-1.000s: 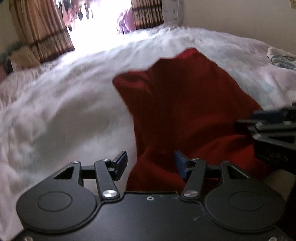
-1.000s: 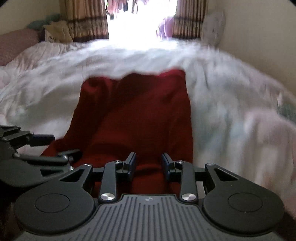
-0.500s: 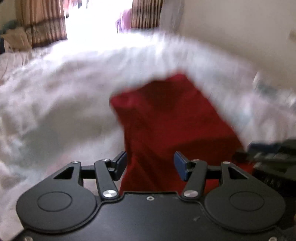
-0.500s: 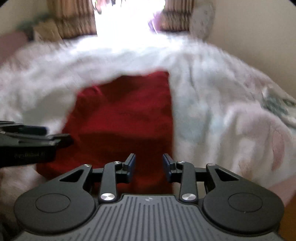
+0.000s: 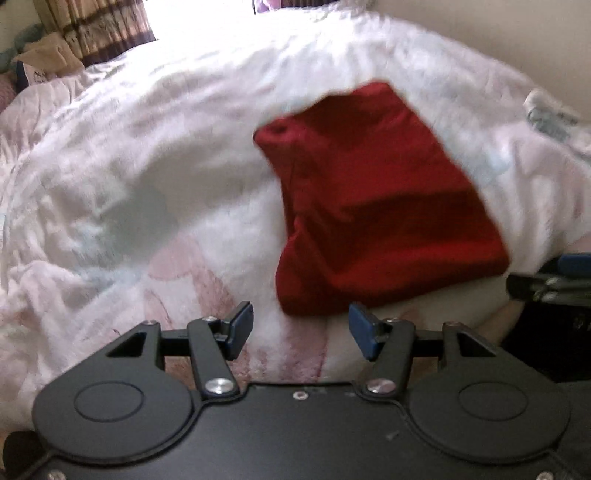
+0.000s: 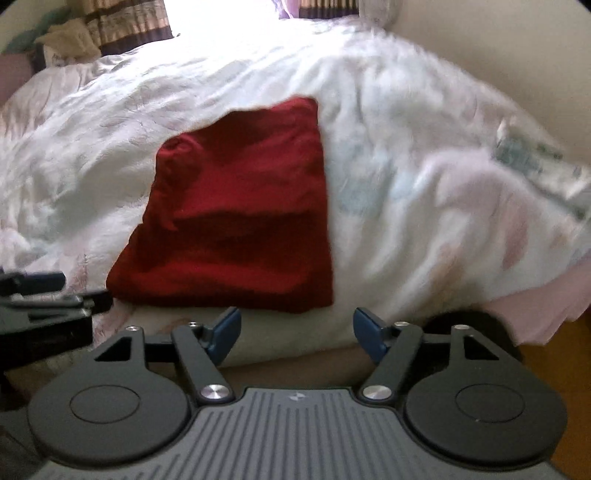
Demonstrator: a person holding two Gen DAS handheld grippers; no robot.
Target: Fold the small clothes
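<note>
Your left gripper (image 5: 300,328) and right gripper (image 6: 295,334) both gape empty — the folded red garment (image 6: 240,221) lies just beyond on the bedspread (image 6: 406,166).

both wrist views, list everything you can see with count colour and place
red garment: one, dark red, folded flat on the bed near its front edge
bedspread: one, white with faint pink and blue print, covering the bed
curtains: striped brown and tan, at the window behind the bed
heap of cloth: tan and teal, far left by the curtains
left gripper: one, black with blue pads, open, just short of the garment
right gripper: one, black with blue pads, open, empty
</note>
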